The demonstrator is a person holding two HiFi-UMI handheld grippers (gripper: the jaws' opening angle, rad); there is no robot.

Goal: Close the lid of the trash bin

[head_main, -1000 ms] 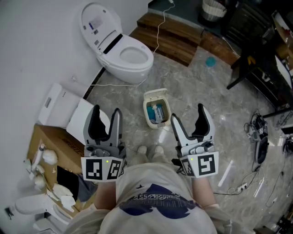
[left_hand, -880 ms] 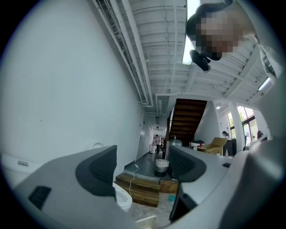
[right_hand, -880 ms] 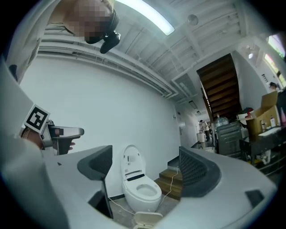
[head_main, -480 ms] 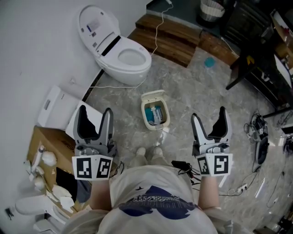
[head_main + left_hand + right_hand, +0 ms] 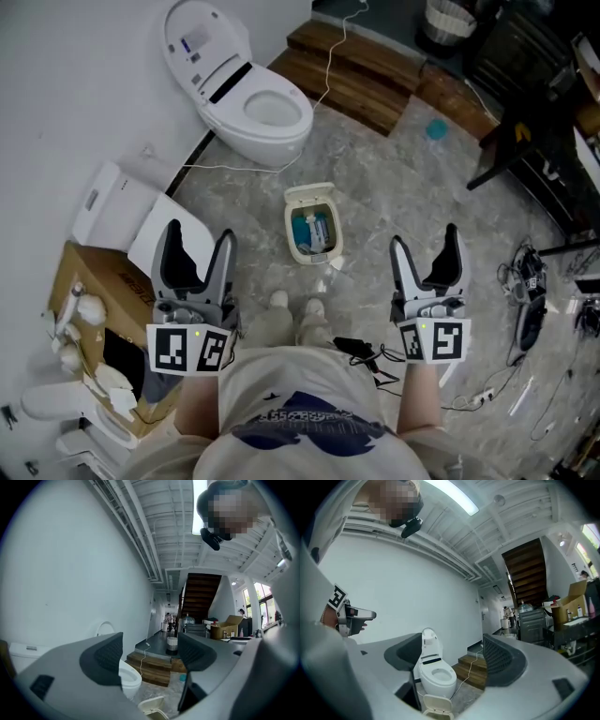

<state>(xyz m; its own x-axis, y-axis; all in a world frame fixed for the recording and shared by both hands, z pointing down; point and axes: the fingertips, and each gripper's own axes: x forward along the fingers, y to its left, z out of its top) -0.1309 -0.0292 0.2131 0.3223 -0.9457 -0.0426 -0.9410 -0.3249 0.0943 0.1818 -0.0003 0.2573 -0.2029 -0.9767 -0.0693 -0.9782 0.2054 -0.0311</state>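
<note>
Nearest the person, the left gripper (image 5: 199, 236) and the right gripper (image 5: 424, 240) are held out level, one on each side of the body, well apart from each other. The left fingers (image 5: 101, 653) are spread wide, having just been opening, and nothing sits between them or touches them. The right fingers (image 5: 501, 660) are also spread; they have just opened and then eased in a little, with only empty air between the pads.

Just beyond the person's shoes (image 5: 292, 302), the trash bin (image 5: 323, 251) stands on the grey stone floor (image 5: 403, 178), ahead of both grippers and between their lines, touched by neither. Its lid (image 5: 309, 195) is raised at the far side, and blue items show inside.

Farther on, a white toilet (image 5: 267, 117) stands against the wall with its seat cover up, and a wooden step (image 5: 375, 80) lies beyond to the right.
</note>
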